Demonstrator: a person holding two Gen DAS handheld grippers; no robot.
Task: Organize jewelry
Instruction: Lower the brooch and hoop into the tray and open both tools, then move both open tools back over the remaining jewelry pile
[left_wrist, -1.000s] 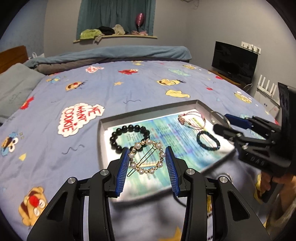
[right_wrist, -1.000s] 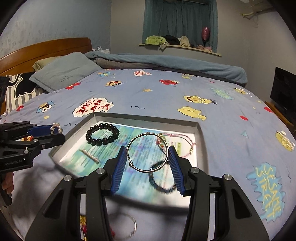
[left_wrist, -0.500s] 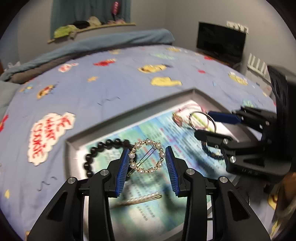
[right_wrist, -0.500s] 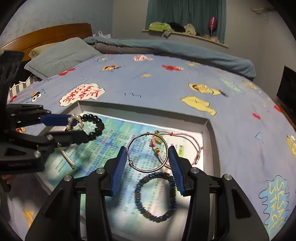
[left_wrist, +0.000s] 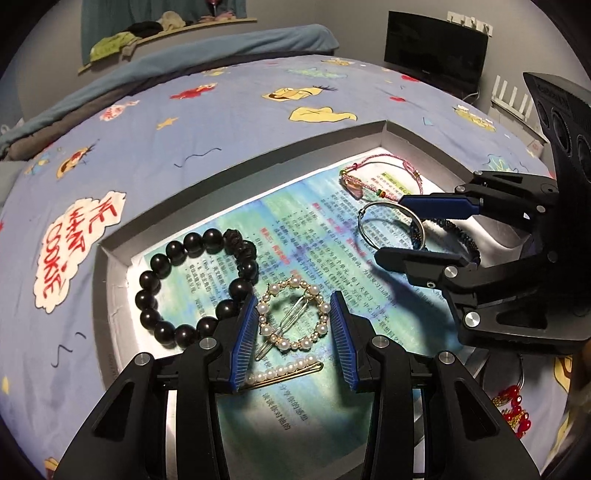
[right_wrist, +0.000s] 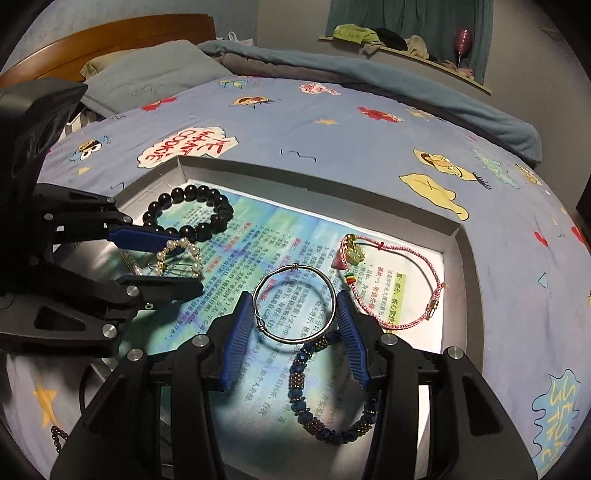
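My left gripper (left_wrist: 293, 330) is shut on a round pearl hair clip (left_wrist: 317, 325) and holds it low over the grey tray (left_wrist: 110, 291), beside a black bead bracelet (left_wrist: 177, 251) and above a straight pearl hair pin (left_wrist: 284, 371). My right gripper (right_wrist: 295, 332) is shut on a silver wire bangle (right_wrist: 293, 271), low over the tray's right half (right_wrist: 452, 280), just above a blue bead bracelet (right_wrist: 299, 384) and next to a pink cord bracelet (right_wrist: 432, 273). Each gripper shows in the other's view.
The tray lies on a blue cartoon-print bedspread (left_wrist: 221, 110) and is lined with a printed sheet (left_wrist: 295, 229). Red bead jewelry (left_wrist: 513, 410) lies on the bedspread at the right. A dark bead strand (right_wrist: 57, 437) lies lower left. Pillows (right_wrist: 147, 81) sit far back.
Both grippers have come down and forward over the tray, each still holding its piece. The pearl clip and the silver bangle now hang just above the lining sheet.
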